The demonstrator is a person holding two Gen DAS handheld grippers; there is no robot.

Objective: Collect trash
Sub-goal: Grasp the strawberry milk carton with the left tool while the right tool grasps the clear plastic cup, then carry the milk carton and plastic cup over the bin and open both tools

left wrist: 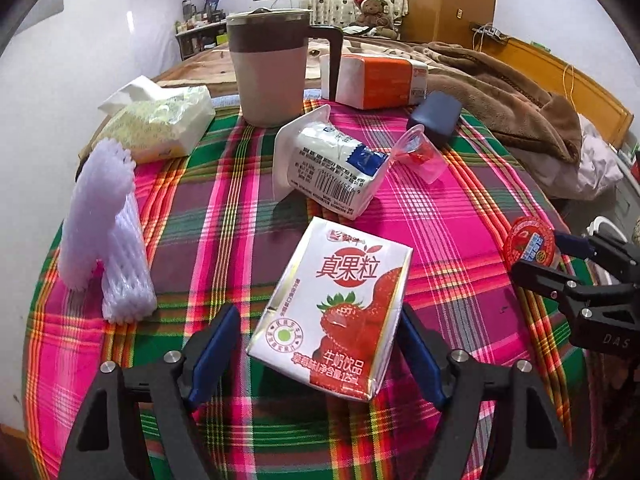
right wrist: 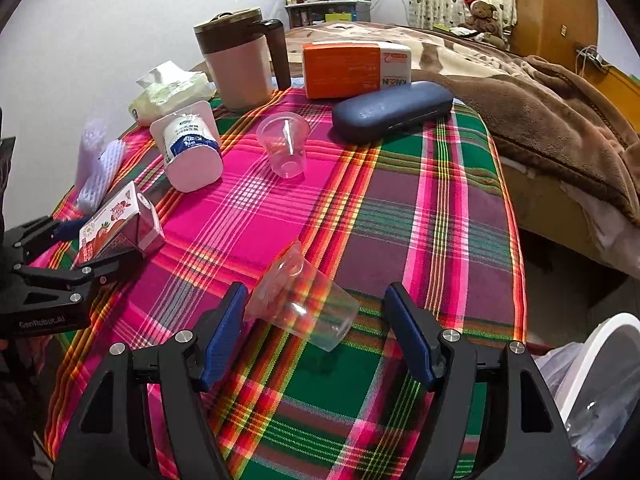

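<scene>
A strawberry milk carton [left wrist: 334,312] lies on the plaid tablecloth between the fingers of my open left gripper [left wrist: 320,354]; it also shows in the right wrist view [right wrist: 120,228]. A tipped clear plastic cup with a red peeled lid [right wrist: 304,304] lies between the fingers of my open right gripper [right wrist: 316,332]; the left wrist view shows its red lid [left wrist: 529,245] by the right gripper [left wrist: 560,256]. A white yogurt tub [left wrist: 332,168] lies on its side mid-table. A second clear cup [right wrist: 285,146] stands upright.
White foam fruit nets [left wrist: 104,232] stand at the table's left. A mug [left wrist: 270,68], tissue pack [left wrist: 160,120], orange tissue box [right wrist: 352,68] and blue glasses case [right wrist: 392,110] sit at the back. A white bin with a clear bag [right wrist: 600,392] stands at the right. A bed lies beyond.
</scene>
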